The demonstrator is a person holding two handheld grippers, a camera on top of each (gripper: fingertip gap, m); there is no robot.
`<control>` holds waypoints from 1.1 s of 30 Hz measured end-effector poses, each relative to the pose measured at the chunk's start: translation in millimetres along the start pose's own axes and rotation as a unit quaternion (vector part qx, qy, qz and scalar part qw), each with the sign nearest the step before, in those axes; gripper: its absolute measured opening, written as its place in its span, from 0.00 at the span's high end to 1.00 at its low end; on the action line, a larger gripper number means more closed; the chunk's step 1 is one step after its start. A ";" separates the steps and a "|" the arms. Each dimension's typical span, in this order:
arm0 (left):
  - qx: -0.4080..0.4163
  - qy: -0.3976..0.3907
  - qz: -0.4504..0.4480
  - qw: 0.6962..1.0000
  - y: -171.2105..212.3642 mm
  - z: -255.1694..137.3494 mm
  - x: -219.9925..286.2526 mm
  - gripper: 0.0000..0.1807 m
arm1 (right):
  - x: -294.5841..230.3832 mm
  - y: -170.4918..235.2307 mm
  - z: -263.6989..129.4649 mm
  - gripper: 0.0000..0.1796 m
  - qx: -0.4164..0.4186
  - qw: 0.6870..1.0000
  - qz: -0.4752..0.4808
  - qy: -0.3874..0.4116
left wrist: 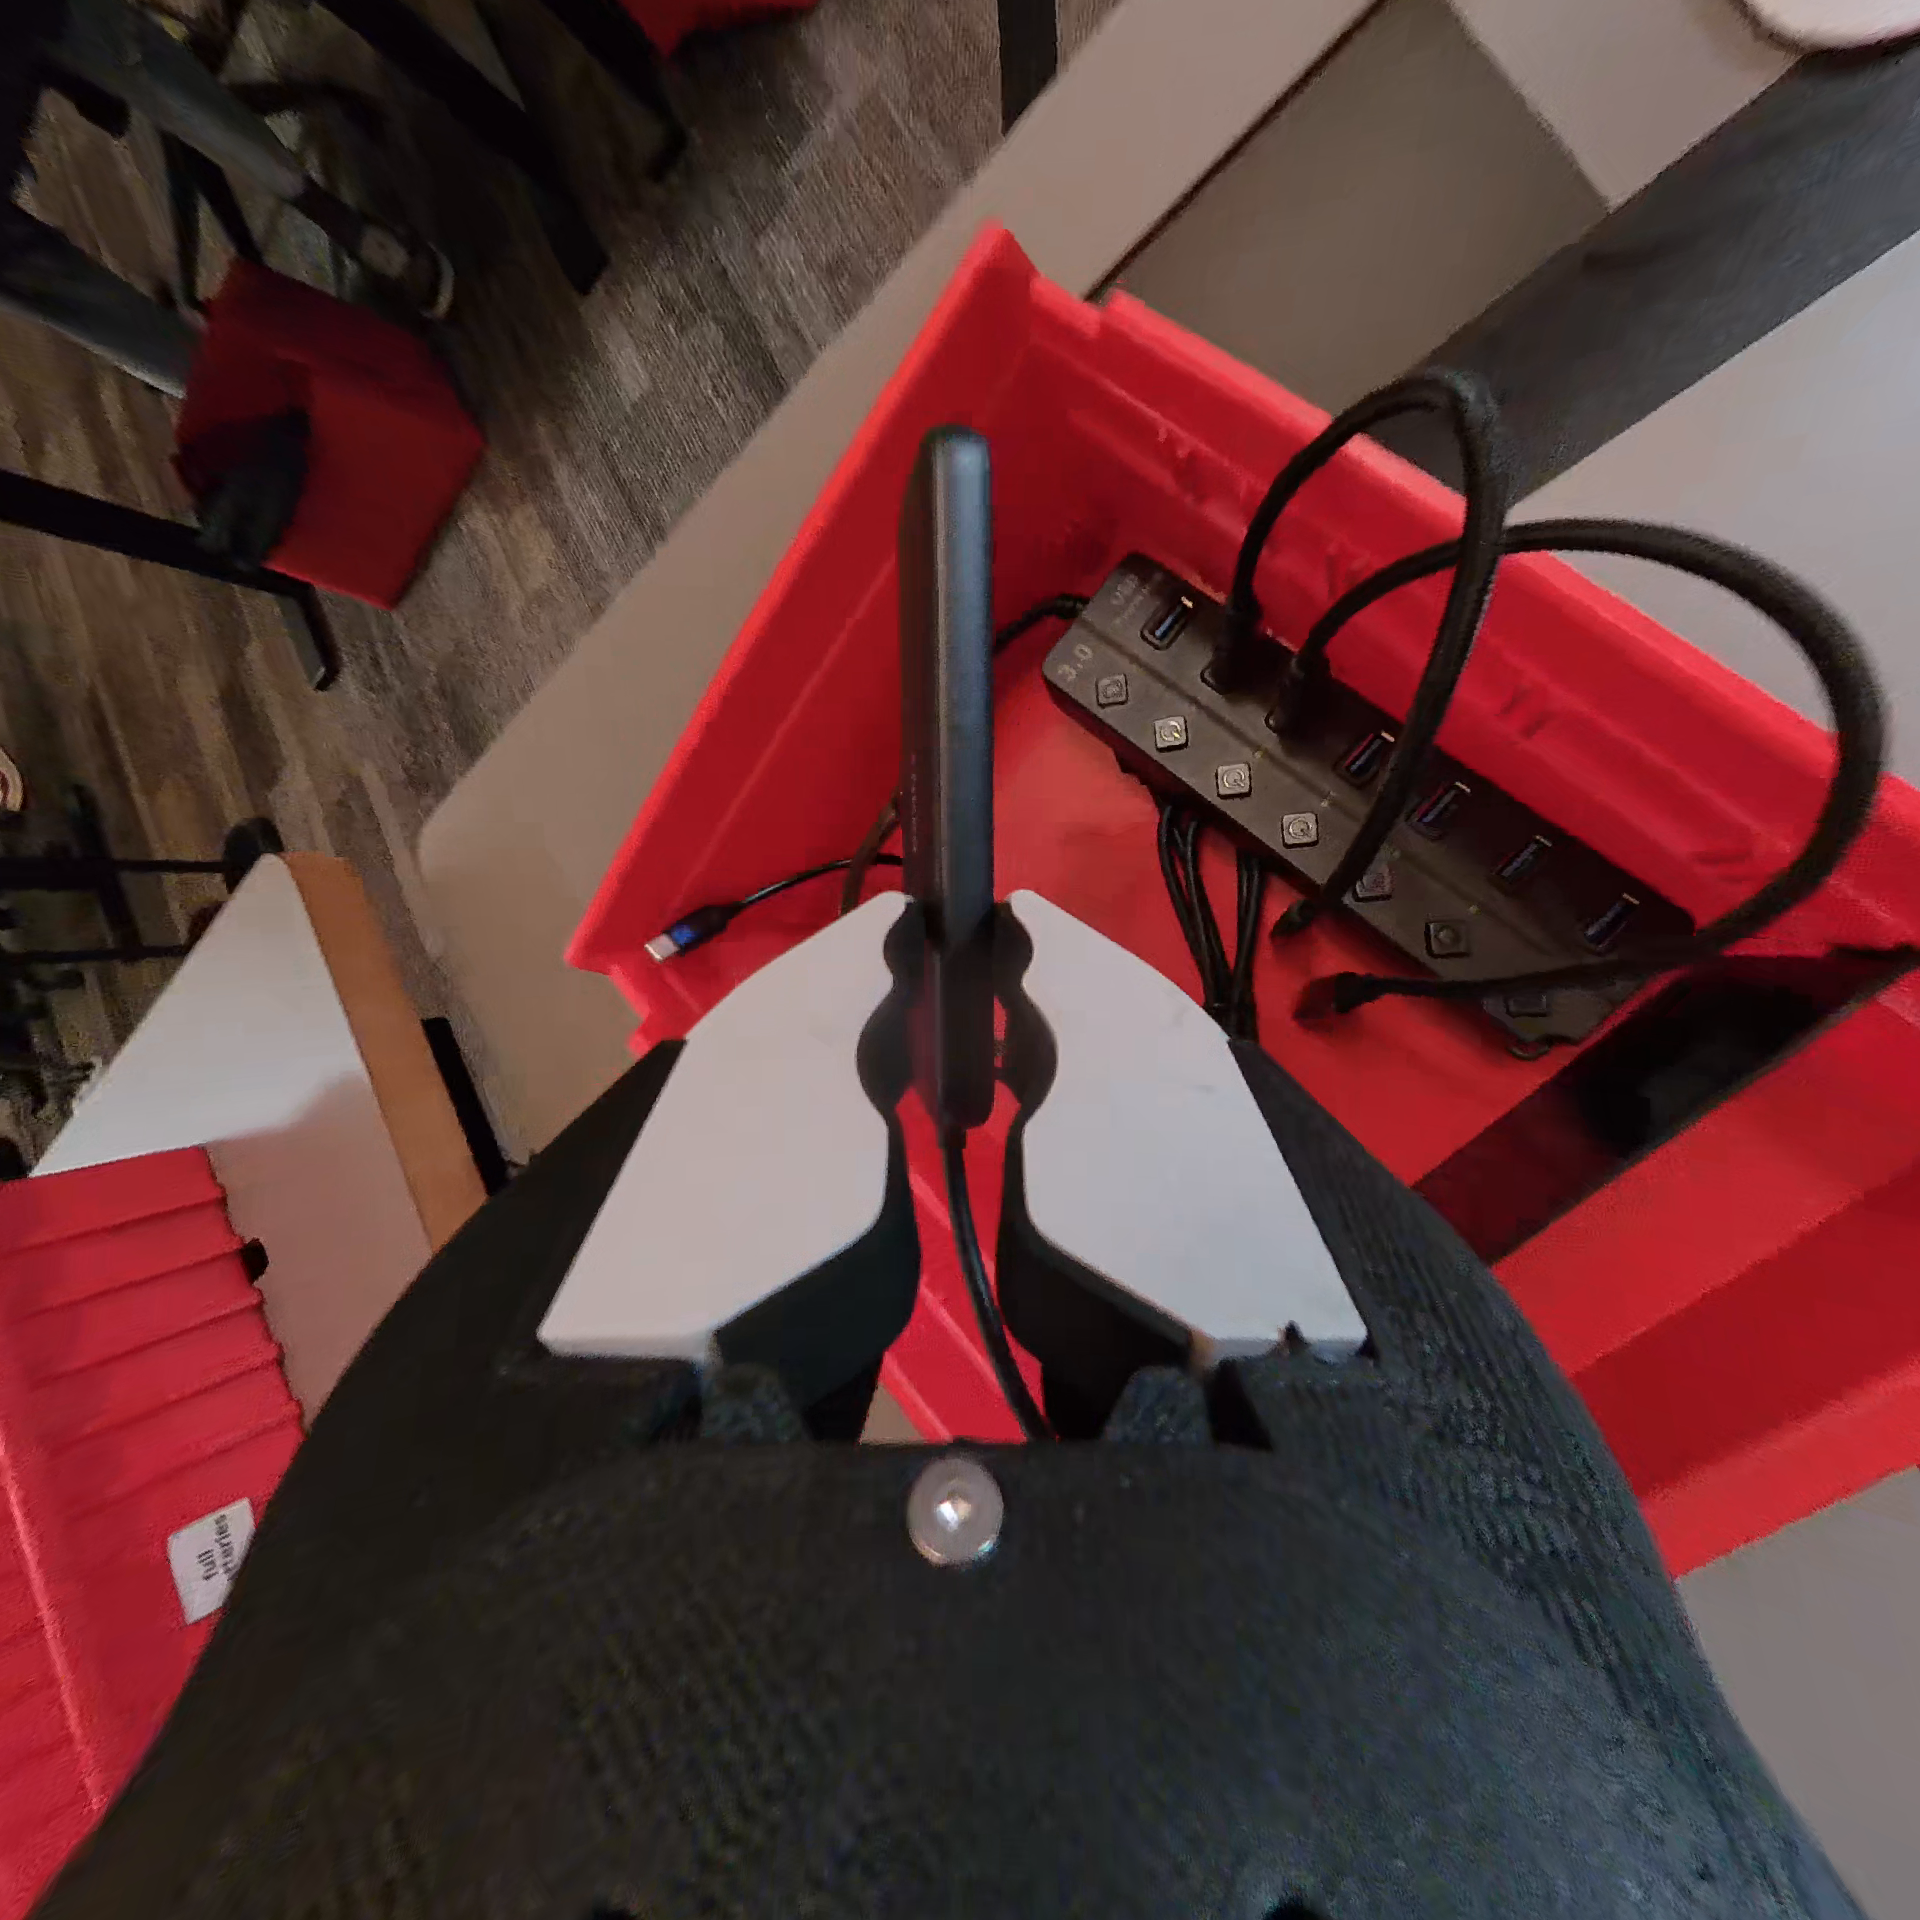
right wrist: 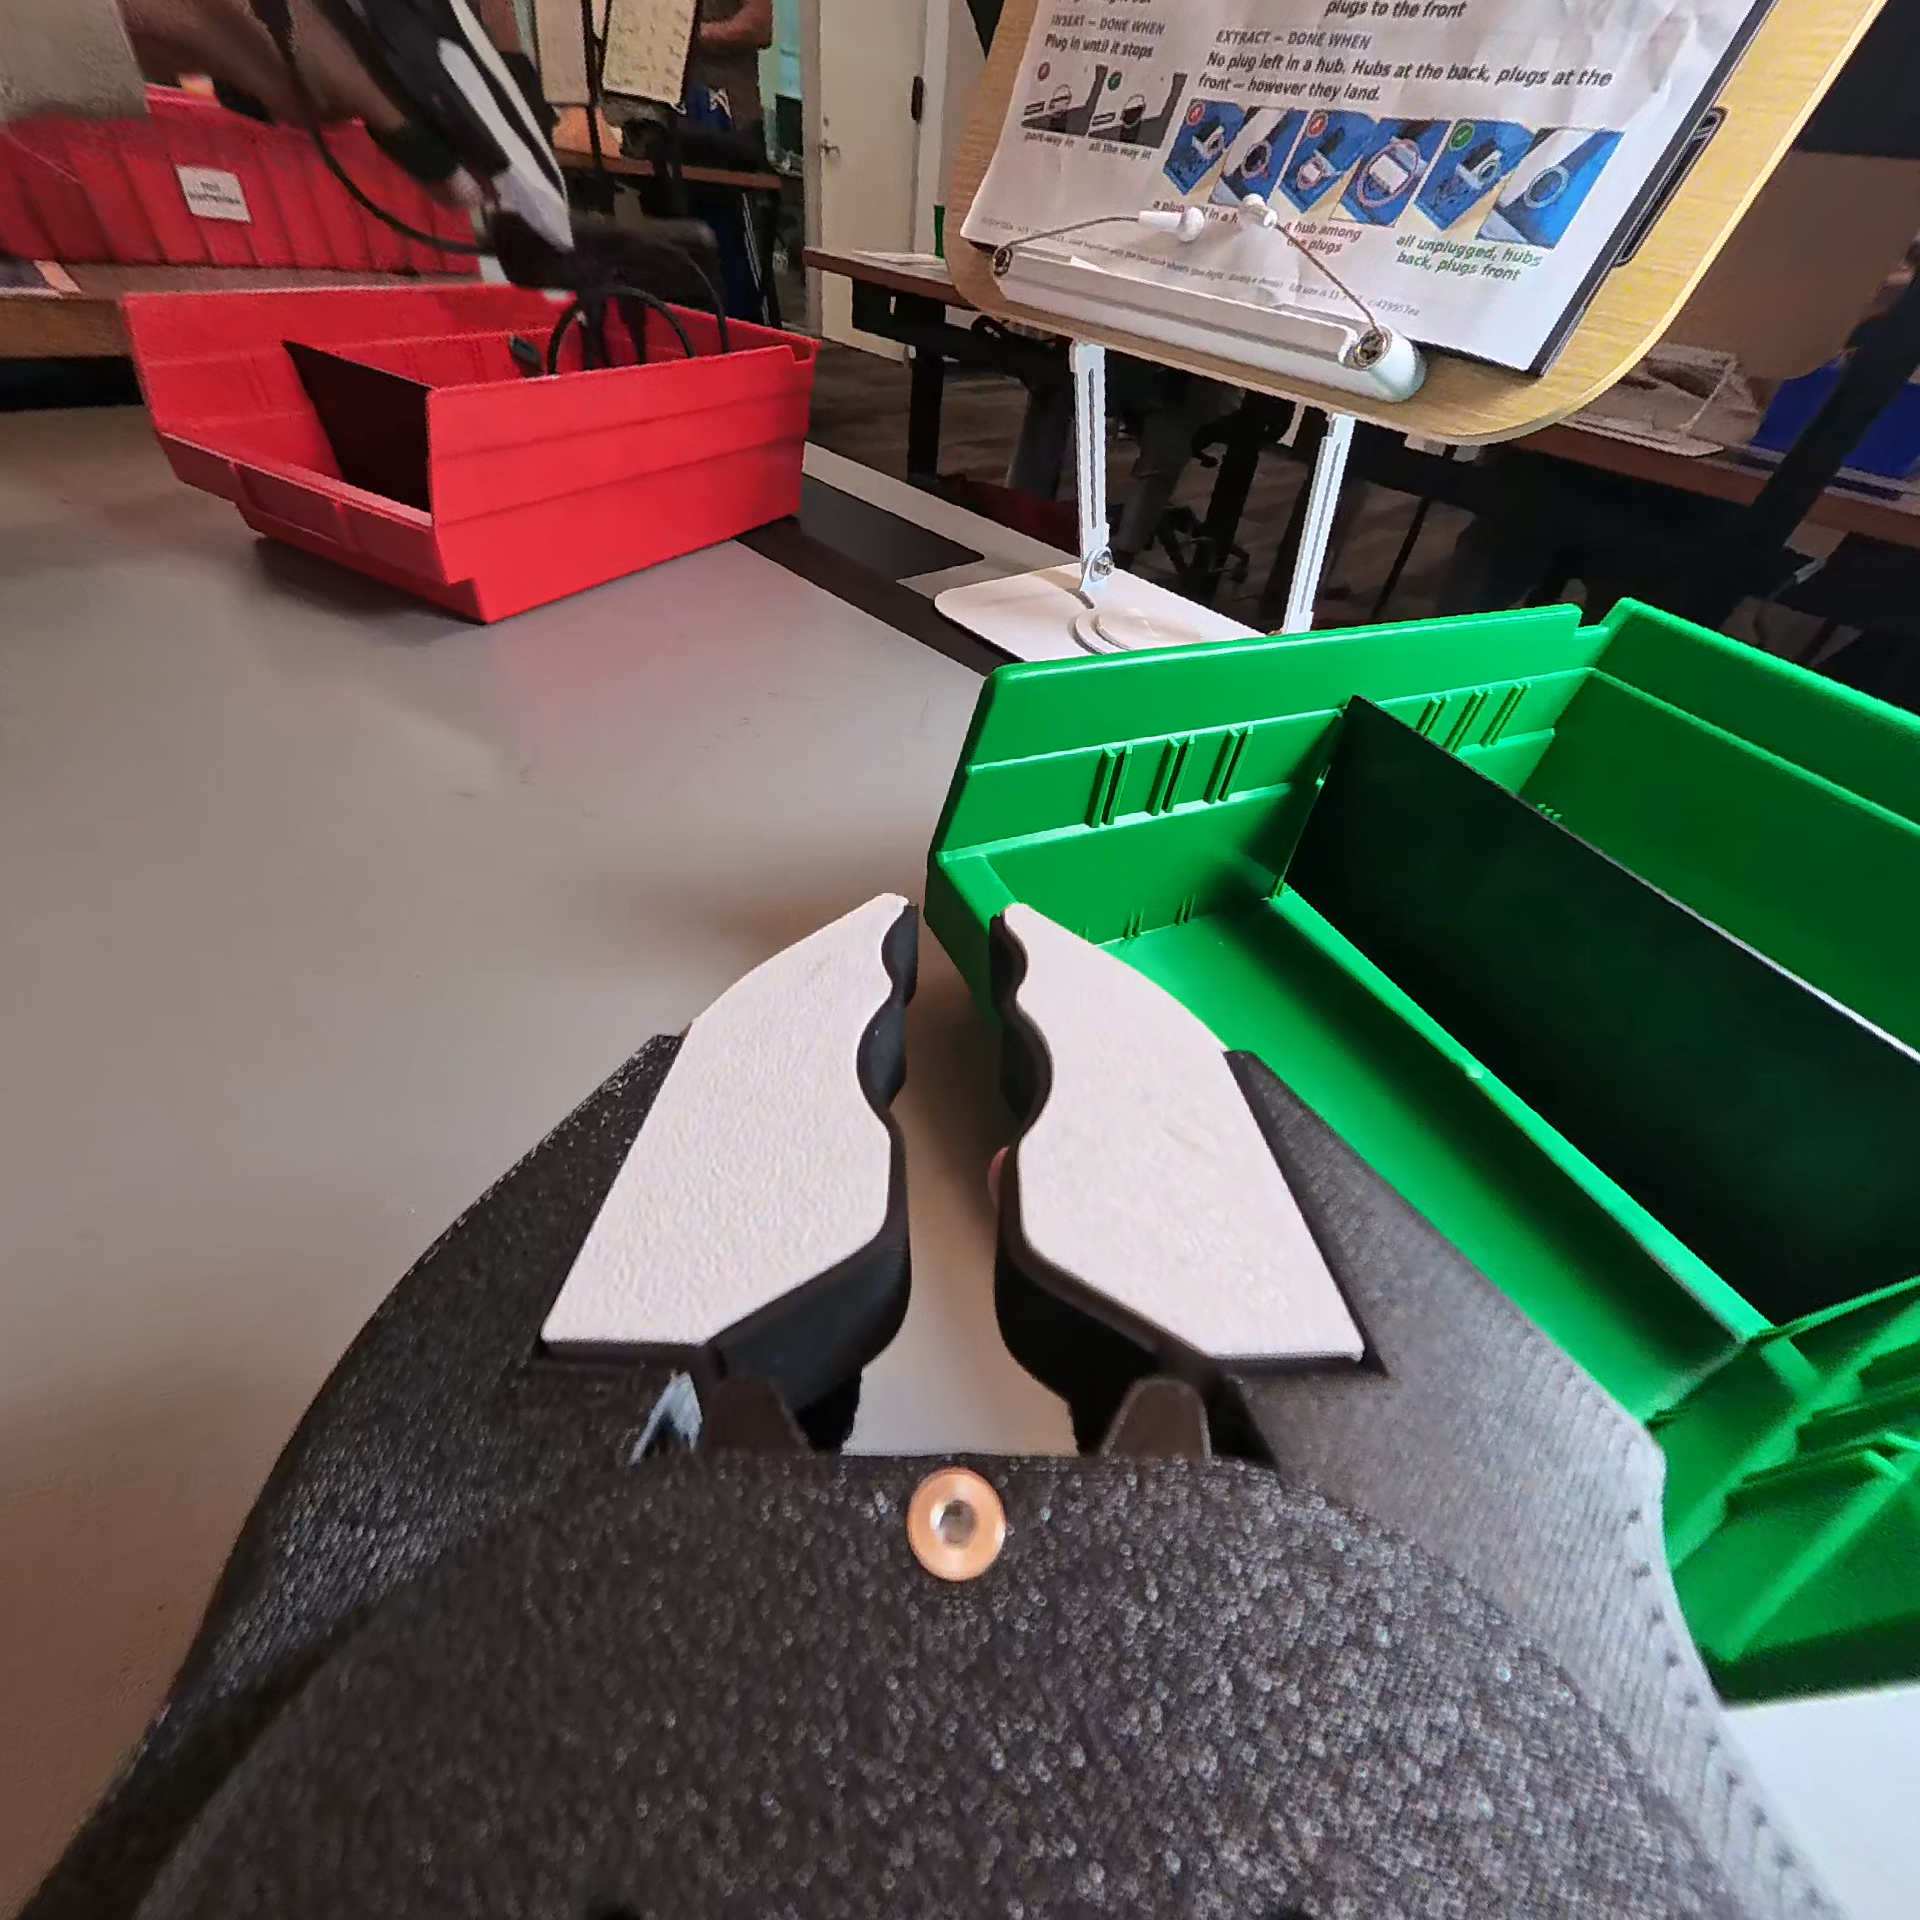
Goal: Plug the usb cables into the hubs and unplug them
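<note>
Left view: left gripper [left wrist: 954, 935] fingers clamped on a slim hub [left wrist: 948, 665], lifted above red bin [left wrist: 935, 343]; second hub [left wrist: 1351, 769] inside holds two cables [left wrist: 1455, 499]. Right view: right gripper [right wrist: 954, 935] parted, empty, beside green bin [right wrist: 1143, 769]. Likely repositioning hub; next, set it down.

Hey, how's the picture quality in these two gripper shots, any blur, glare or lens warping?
Left wrist view: the floor and chairs at the edges smear, the slim black hub in the left gripper stays sharp, and the red bin walls bow. Right wrist view: mostly crisp, soft sheen on the grey table, the far left gripper blurred, and the green bin stretched by the wide lens.
</note>
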State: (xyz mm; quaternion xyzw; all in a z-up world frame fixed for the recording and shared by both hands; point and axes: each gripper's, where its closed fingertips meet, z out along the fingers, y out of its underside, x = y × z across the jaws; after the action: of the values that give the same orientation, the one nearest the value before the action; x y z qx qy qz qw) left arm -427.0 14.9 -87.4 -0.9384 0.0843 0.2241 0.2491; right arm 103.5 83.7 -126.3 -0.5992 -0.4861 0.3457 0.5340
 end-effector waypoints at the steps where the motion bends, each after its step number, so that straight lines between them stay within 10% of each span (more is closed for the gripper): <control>1: 0.015 -0.001 -0.001 1.000 -4.3 -10.5 -4.1 0.93 | -0.2 0.4 0.2 0.93 -0.001 1.000 0.001 -0.001; 11: 0.260 0.050 0.012 0.964 -62.1 -170.5 6.2 0.93 | -16.7 -14.6 4.2 0.92 0.026 0.999 -0.004 -0.030; 19: 0.466 0.348 0.067 0.811 -72.6 -283.2 192.2 0.93 | -82.8 -107.2 10.2 0.79 0.091 0.980 -0.081 -0.156; 26: 0.507 0.543 0.023 0.669 -49.1 -280.3 320.6 0.93 | -149.8 -138.2 9.2 0.72 0.113 0.951 -0.107 -0.265; 33: 0.466 0.592 0.022 0.658 -28.9 -231.8 359.1 0.94 | -178.5 -81.3 32.8 0.95 0.004 0.939 -0.085 -0.335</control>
State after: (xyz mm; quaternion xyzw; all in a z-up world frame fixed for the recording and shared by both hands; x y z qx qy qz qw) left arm -13.5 -94.0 -61.4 -0.6321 0.3276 -0.4415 0.5461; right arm 4.1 -79.7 -71.9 -0.4032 -0.6847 0.4812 0.3703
